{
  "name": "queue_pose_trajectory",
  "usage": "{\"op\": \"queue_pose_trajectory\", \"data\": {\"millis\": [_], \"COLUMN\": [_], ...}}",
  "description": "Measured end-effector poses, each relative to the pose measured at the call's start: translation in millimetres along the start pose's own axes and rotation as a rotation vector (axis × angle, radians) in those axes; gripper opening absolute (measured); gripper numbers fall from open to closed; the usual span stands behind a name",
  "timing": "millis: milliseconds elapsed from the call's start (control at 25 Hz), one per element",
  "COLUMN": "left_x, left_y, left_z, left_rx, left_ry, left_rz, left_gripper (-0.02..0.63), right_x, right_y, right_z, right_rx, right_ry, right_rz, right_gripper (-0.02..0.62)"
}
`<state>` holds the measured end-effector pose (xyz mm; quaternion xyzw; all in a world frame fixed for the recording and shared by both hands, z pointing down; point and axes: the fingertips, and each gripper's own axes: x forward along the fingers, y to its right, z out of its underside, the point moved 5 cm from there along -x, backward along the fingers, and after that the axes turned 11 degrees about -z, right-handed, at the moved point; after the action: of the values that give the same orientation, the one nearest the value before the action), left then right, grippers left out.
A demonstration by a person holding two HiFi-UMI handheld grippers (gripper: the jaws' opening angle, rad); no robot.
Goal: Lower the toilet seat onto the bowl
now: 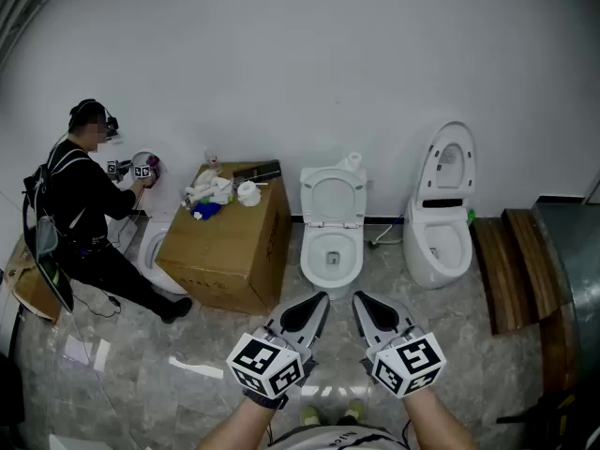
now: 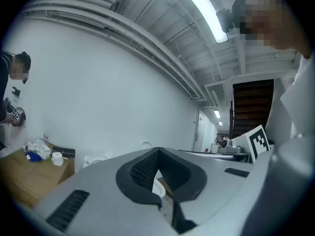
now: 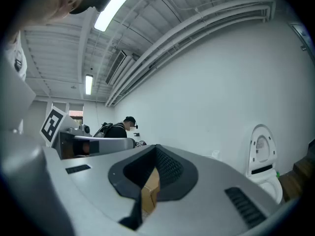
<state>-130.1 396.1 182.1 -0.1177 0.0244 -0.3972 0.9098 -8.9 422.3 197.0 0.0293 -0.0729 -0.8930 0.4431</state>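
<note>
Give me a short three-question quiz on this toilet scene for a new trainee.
1. In the head view, what stands just left of the middle toilet? A) cardboard box B) sink C) ladder
2. True or false: the middle toilet's seat stands raised off the bowl.
3. Fill in: the left gripper and the right gripper hold nothing, and their jaws are ____.
Key: 1 A; 2 true; 3 shut.

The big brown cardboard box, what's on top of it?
On the brown cardboard box sit a crumpled white pile, a small blue thing, a white round tub and a flat dark slab. The box's top is closed, so its inside is hidden.
</note>
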Motion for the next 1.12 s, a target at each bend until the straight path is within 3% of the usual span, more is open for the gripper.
{"op": "queue_pose_trajectory", "data": {"millis": [440,720,1120], "left_x": [8,11,22], "left_y": [11,7,33], "left_z": [7,-5,4], "left_rx": [-0.029,-0.02,0.003], "left_ry": [-0.003,0.039,0.035], "left_rz": [-0.004,-0.064,-0.103], "left_gripper": [0.009,0.01,0.011], "right_x": [-18,-35,-58], "right_y": [12,37,55], "right_z": [-6,-22,-11], "right_rx": [0.024,0.07,0.101], "right_ry": [0.016,0.081,0.09], "right_rz": [-0.049,-0.045,-0.082], "right_gripper": [0.012,0.014,0.014]}}
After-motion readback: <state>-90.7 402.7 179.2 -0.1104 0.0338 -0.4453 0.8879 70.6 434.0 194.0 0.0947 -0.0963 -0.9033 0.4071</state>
